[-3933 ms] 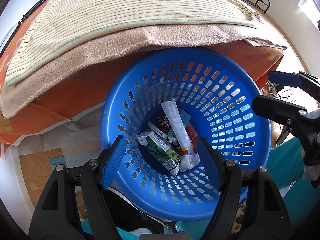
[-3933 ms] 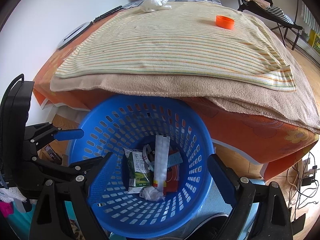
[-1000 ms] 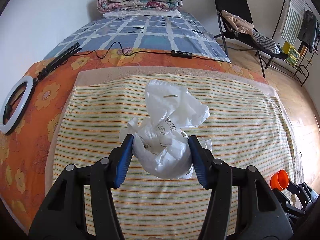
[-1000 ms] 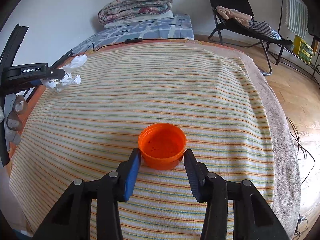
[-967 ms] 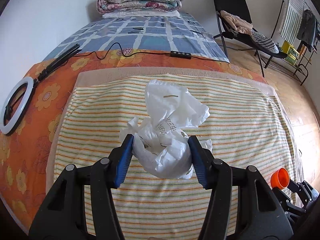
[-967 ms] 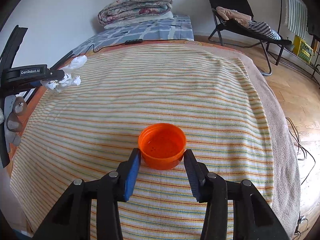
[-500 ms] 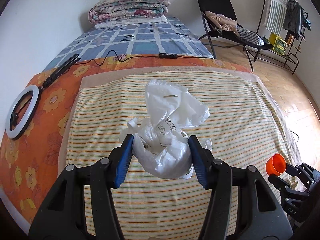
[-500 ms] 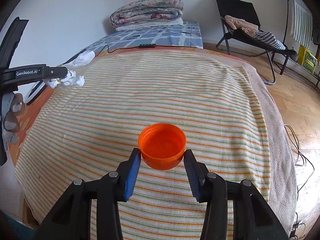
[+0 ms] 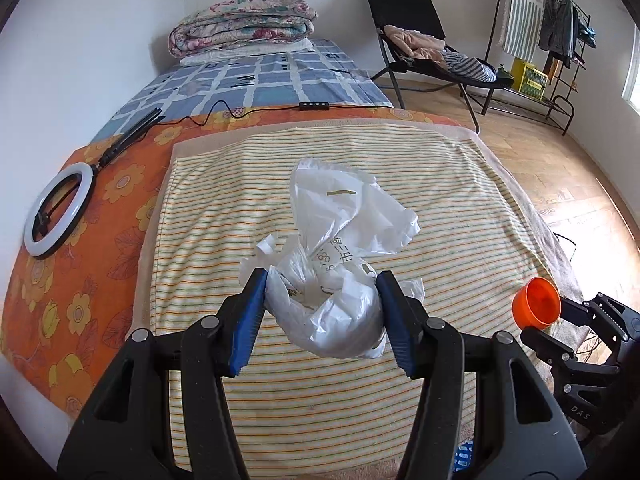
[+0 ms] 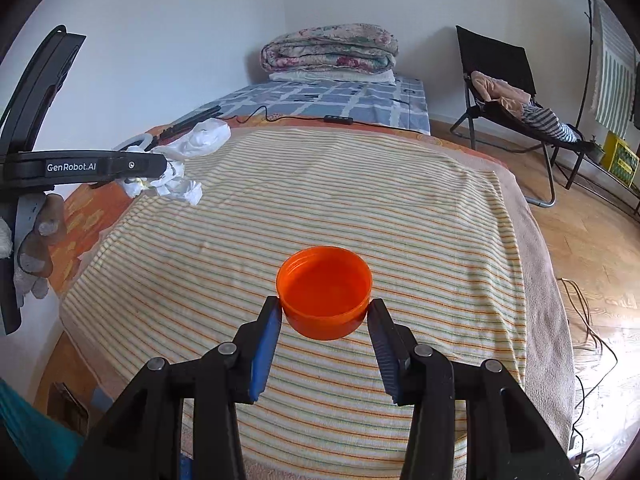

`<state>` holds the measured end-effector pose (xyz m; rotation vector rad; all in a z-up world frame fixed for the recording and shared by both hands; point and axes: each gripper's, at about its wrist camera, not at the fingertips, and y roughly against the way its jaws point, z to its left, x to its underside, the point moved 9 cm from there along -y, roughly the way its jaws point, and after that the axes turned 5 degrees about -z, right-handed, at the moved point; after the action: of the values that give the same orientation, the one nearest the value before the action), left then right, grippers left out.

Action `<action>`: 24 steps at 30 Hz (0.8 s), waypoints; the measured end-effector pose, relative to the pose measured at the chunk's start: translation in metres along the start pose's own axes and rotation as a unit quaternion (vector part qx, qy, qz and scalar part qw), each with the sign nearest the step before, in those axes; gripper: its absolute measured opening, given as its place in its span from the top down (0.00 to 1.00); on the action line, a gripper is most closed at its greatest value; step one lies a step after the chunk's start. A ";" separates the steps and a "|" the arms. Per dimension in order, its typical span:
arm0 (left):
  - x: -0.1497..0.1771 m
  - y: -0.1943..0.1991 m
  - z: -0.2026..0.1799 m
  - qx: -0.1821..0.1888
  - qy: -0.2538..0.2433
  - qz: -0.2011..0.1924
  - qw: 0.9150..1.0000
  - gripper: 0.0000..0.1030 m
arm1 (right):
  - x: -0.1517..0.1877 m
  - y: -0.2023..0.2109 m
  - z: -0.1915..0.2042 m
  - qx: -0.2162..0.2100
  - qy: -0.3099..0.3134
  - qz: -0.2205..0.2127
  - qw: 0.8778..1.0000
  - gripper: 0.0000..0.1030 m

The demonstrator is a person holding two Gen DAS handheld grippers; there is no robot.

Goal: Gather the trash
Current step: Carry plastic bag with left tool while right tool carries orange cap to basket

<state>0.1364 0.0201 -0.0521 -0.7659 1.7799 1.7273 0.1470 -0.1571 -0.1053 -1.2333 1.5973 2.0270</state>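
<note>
My left gripper [image 9: 320,312] is shut on a crumpled white plastic bag [image 9: 340,248] and holds it above the striped blanket [image 9: 460,216]. My right gripper [image 10: 324,328] is shut on an orange plastic cap [image 10: 324,292], open side up, held above the same blanket [image 10: 400,208]. The cap [image 9: 536,308] and right gripper show at the right of the left wrist view. The bag [image 10: 180,164] and left gripper show at the left of the right wrist view. A sliver of the blue basket [image 9: 464,456] shows below the bed's near edge.
The bed carries a ring light [image 9: 56,208], a black cable with a controller [image 9: 314,106] and folded quilts [image 9: 240,20] at the far end. A black folding chair with clothes [image 9: 420,36] and a clothes rack [image 9: 552,20] stand on the wooden floor [image 9: 560,168] to the right.
Both grippers have lifted and pulled back from the bed with the bag and the cap held. Earlier both were open over the blue basket of trash.
</note>
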 end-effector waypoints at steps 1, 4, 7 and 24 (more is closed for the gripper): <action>0.004 0.007 -0.001 0.001 -0.001 -0.002 1.000 0.45 | 0.002 0.005 0.005 -0.001 0.004 -0.002 1.000 0.55; 0.018 0.030 -0.005 0.003 -0.006 -0.008 1.000 0.45 | 0.009 0.022 0.016 -0.010 0.006 -0.005 1.000 0.55; 0.035 0.052 -0.010 0.009 -0.008 -0.010 1.000 0.45 | 0.017 0.038 0.023 -0.018 0.002 -0.007 1.000 0.55; 0.159 0.125 -0.053 0.050 -0.027 0.020 0.998 0.45 | 0.087 0.111 0.043 -0.030 -0.003 0.000 1.000 0.55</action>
<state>-0.0635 -0.0358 -0.0777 -0.6399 1.8400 1.6545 0.0015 -0.1811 -0.0969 -1.2473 1.5443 2.0900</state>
